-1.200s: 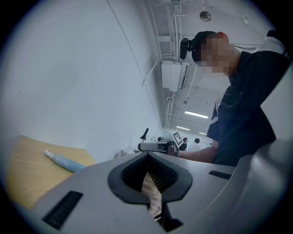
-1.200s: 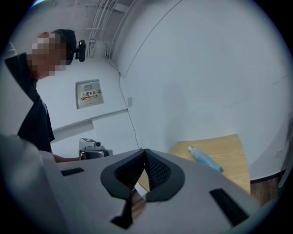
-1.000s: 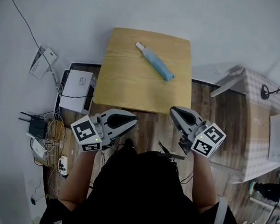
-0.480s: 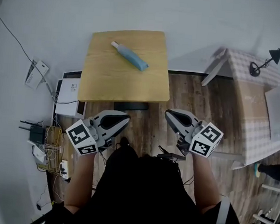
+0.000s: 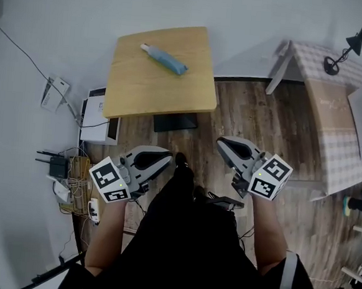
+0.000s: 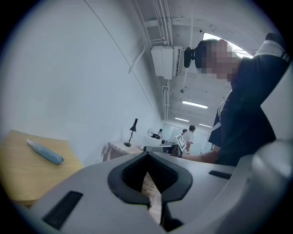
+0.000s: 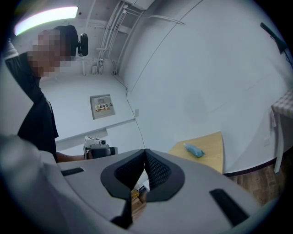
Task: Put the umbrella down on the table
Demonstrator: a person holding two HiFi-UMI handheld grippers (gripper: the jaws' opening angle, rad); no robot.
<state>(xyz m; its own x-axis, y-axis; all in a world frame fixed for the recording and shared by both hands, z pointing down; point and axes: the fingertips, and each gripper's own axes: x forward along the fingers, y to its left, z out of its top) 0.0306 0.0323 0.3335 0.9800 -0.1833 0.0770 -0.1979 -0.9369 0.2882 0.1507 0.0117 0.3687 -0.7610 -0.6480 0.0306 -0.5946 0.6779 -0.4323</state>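
Note:
A folded blue umbrella (image 5: 164,58) with a white handle lies on the small wooden table (image 5: 154,92), at its far side. In the left gripper view the umbrella (image 6: 45,152) shows on the table (image 6: 18,176) at lower left; in the right gripper view the umbrella (image 7: 194,150) lies on the table (image 7: 211,157) at centre right. My left gripper (image 5: 163,158) and right gripper (image 5: 226,147) hang level in front of my body, well short of the table. Both are shut with nothing held; their jaws meet at the tips (image 6: 147,155) (image 7: 145,151).
Left of the table a white box (image 5: 99,119) sits on the wooden floor, with a router and tangled cables (image 5: 60,169) nearer me. A dark flat object (image 5: 175,121) lies under the table's near edge. A checked-cloth table (image 5: 332,121) with a black lamp (image 5: 354,39) stands right.
Both grippers and I have drawn back from the table, which now sits farther off and more to the left. The umbrella stays on it. Both grippers stay shut.

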